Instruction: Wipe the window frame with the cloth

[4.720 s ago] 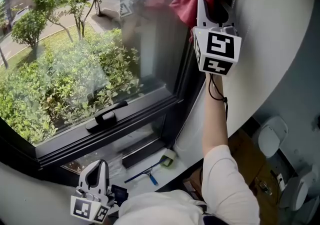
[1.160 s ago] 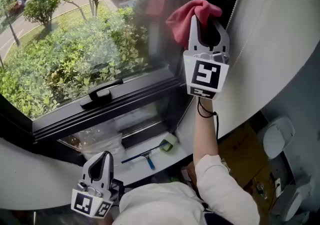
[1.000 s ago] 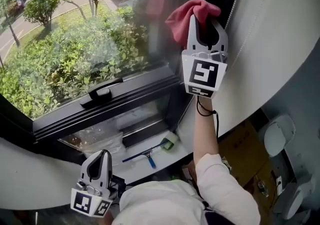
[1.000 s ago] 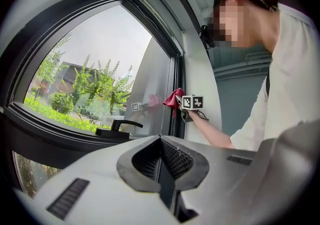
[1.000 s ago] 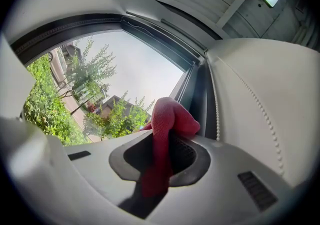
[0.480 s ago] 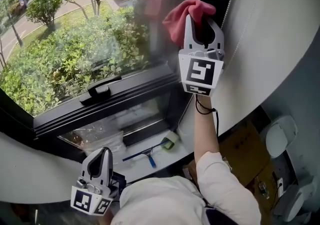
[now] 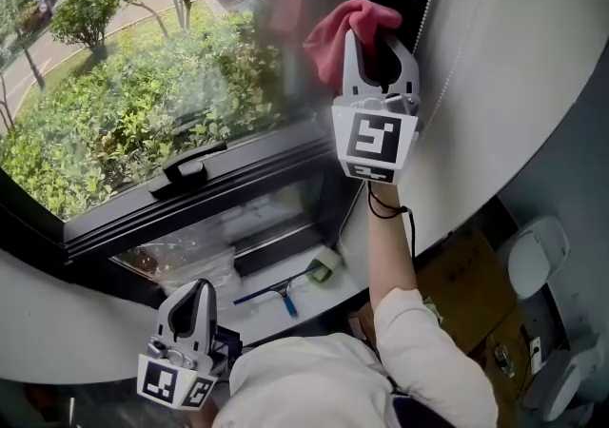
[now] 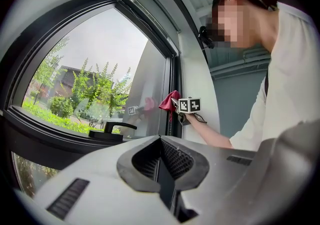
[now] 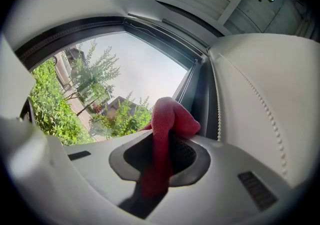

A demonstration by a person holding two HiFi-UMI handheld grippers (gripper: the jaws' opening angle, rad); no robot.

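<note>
Up high by the window, the right gripper [image 7: 379, 36] is held up on a long bare arm [image 7: 385, 245] with a white sleeve [image 7: 428, 350]. Its jaws are pinched tight on a red cloth [image 7: 333, 36]. A bunch of the cloth puffs out past the jaw tips, and a thin strip of it runs back down between them. The puffy part sits right at the tall side bar of the dark window frame [image 7: 249, 190], where the bar meets the glass [image 7: 143, 84]. It looks pushed up against the bar, but I cannot tell how hard. A faint pink copy of the cloth shows in the glass beside it. Just to the right of the gripper, a white bead cord [image 7: 428, 27] hangs down along a white curved wall.

Low down, near the person's body, the left gripper [image 7: 195, 295] points up. Its jaws are closed together and there is nothing between them. It is well apart from the cloth and the frame.

On the bottom bar of the frame sits a black window handle [image 7: 186, 172]. Under the window, on the white ledge [image 7: 314, 310], lies a squeegee [image 7: 276, 295] with a blue handle, and a small green and white sponge [image 7: 324, 270] is just beside its end. Green bushes and small trees show outside through the glass.
</note>
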